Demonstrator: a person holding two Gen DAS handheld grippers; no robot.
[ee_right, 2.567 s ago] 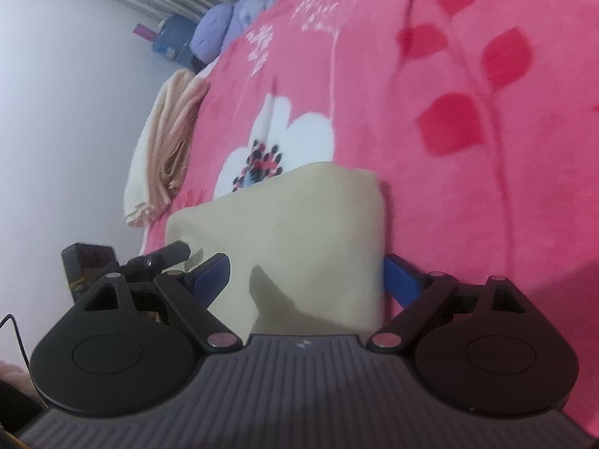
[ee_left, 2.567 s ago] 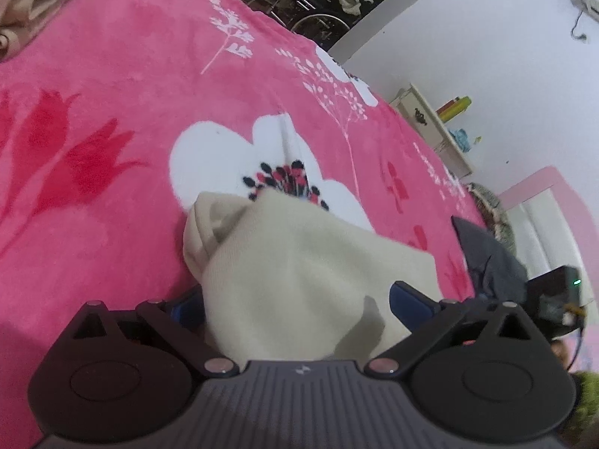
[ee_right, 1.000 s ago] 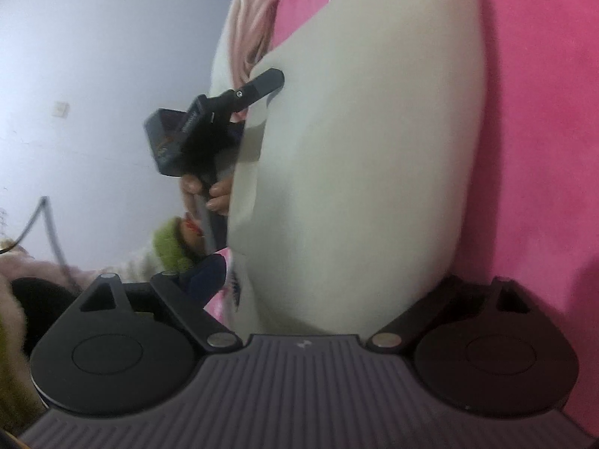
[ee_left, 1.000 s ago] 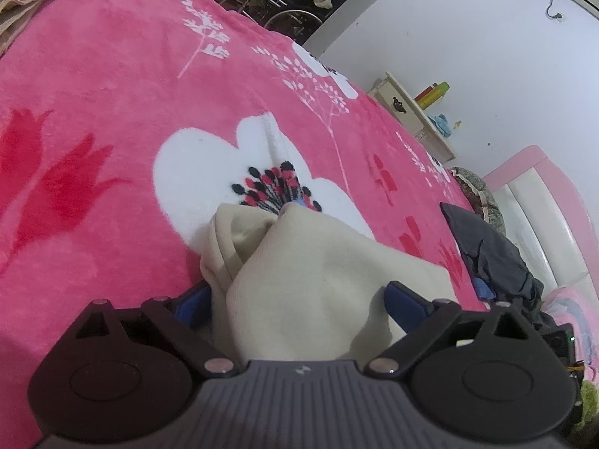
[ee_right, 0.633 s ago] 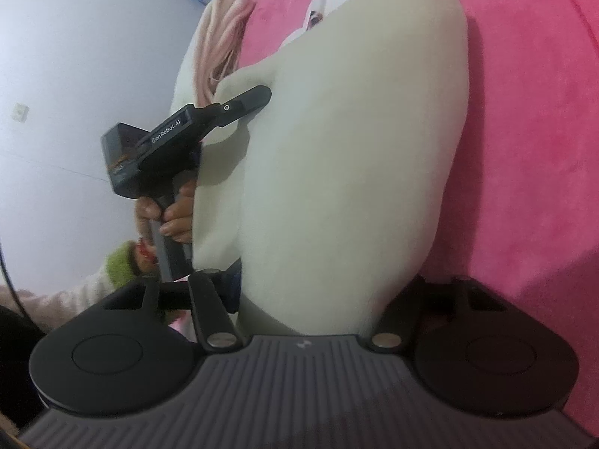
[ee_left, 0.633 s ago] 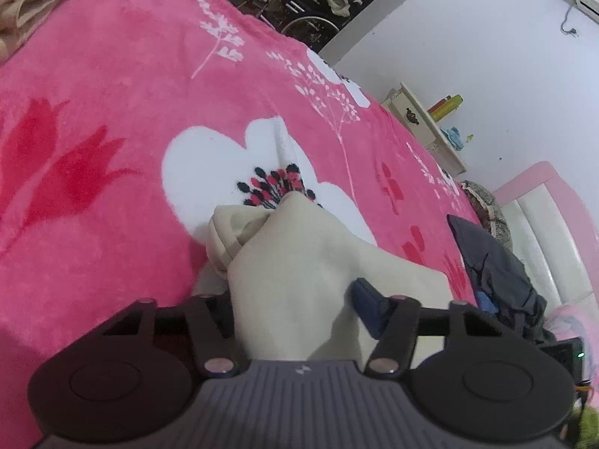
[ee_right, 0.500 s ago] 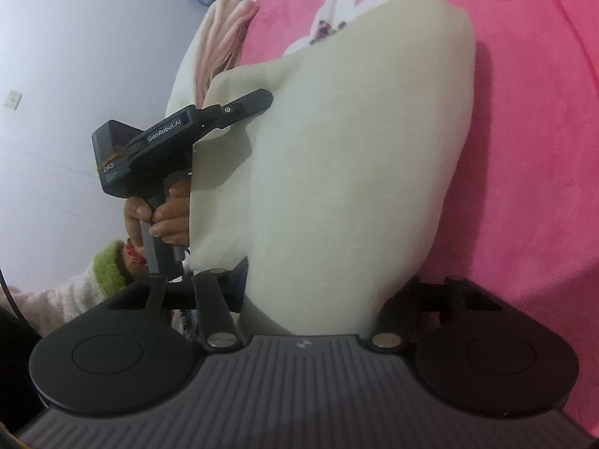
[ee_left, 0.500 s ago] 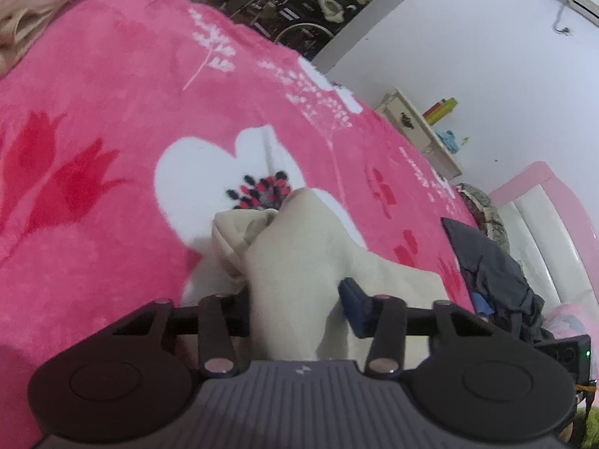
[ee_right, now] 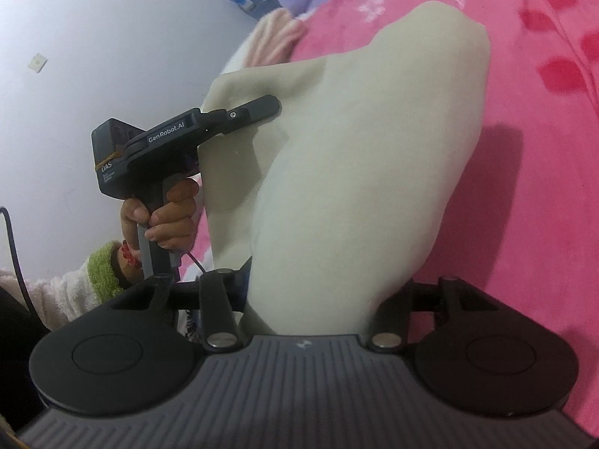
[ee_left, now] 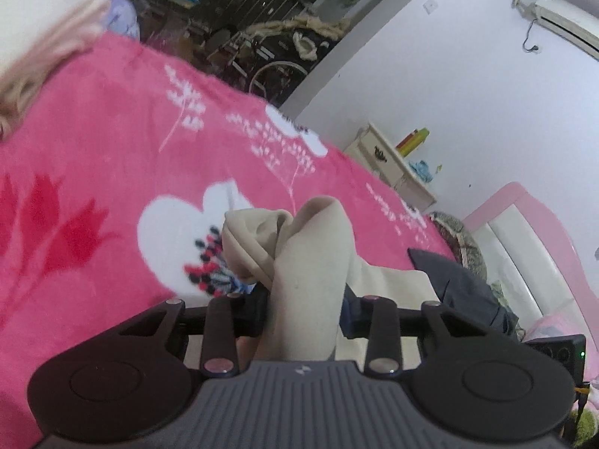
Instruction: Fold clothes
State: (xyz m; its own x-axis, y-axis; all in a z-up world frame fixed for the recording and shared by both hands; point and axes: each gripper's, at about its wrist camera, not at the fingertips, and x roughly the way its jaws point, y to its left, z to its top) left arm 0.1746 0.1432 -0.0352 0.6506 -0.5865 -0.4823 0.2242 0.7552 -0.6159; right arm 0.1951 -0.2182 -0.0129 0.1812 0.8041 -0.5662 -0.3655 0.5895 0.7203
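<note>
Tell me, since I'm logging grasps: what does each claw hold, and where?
Both grip the cream garment: left claw pinches a bunched edge, right claw clamps another edge.

The blanket on the bed is hot pink, printed with red tulips, thin white sprigs and a big white flower whose middle is dotted black, red and blue. The garment is plain cream with no print. A dark grey garment lies further off on the blanket. Both claws are black with blue pads: the left claw and the right claw. The left claw bears white lettering on its black body. The hand holding it comes out of a fluffy white sleeve with a green cuff. The headboard is pink and white, the wall white.
</note>
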